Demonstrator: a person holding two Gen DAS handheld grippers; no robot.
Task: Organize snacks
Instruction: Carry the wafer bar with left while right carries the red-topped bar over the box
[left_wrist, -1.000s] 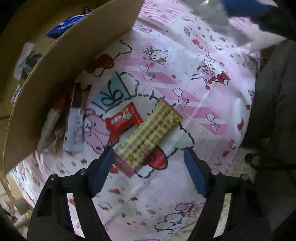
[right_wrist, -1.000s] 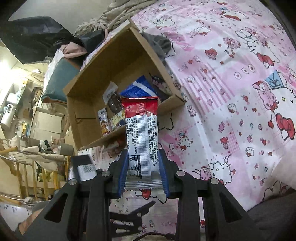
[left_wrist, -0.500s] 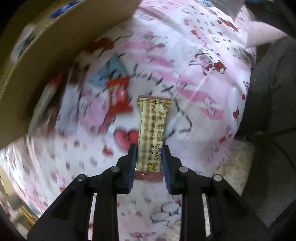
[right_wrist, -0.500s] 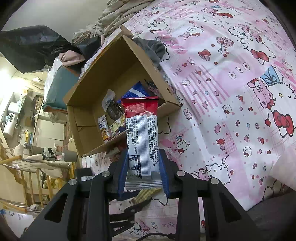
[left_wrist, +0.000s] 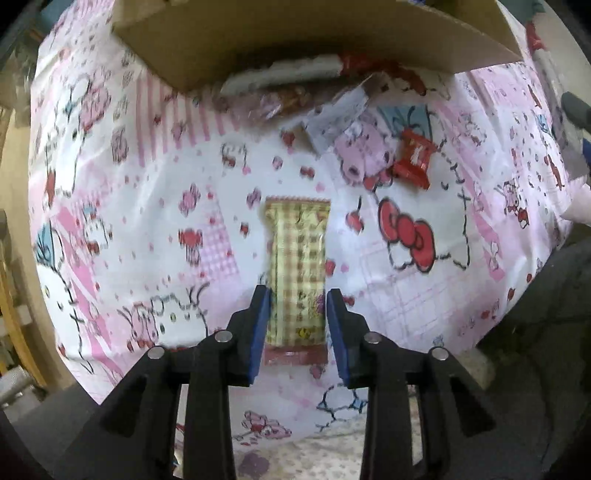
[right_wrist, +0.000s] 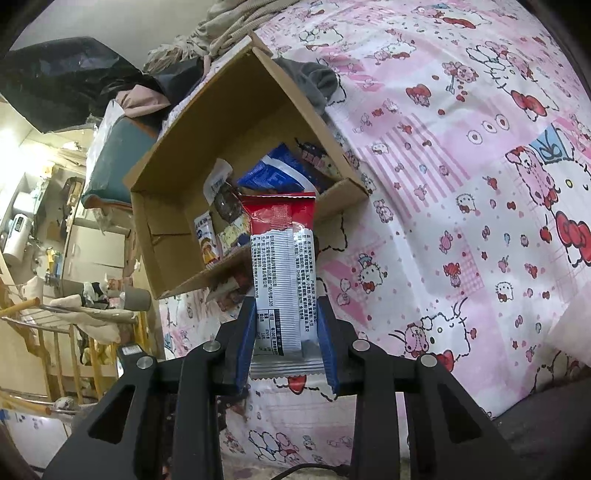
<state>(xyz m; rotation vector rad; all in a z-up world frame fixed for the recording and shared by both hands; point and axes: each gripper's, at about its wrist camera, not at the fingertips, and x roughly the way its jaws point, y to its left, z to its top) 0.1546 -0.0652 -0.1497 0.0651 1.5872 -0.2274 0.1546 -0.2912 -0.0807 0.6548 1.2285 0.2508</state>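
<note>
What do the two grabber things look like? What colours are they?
Both look alike. The left gripper and the right gripper each have black plastic arms with triangle-shaped cut-outs, round silver bolt heads, and flat blue pads on the inner faces of the two fingers. No hands or sleeves show.

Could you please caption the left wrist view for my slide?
Left gripper clamps a plaid snack bar above the pink sheet.

I see a pink cartoon-print bedsheet (right_wrist: 461, 155) under everything. A grey cloth (right_wrist: 314, 81) lies crumpled on it, with a beige blanket (right_wrist: 221, 22) beyond. A wooden rack (right_wrist: 48, 332) stands off the bed's edge.
</note>
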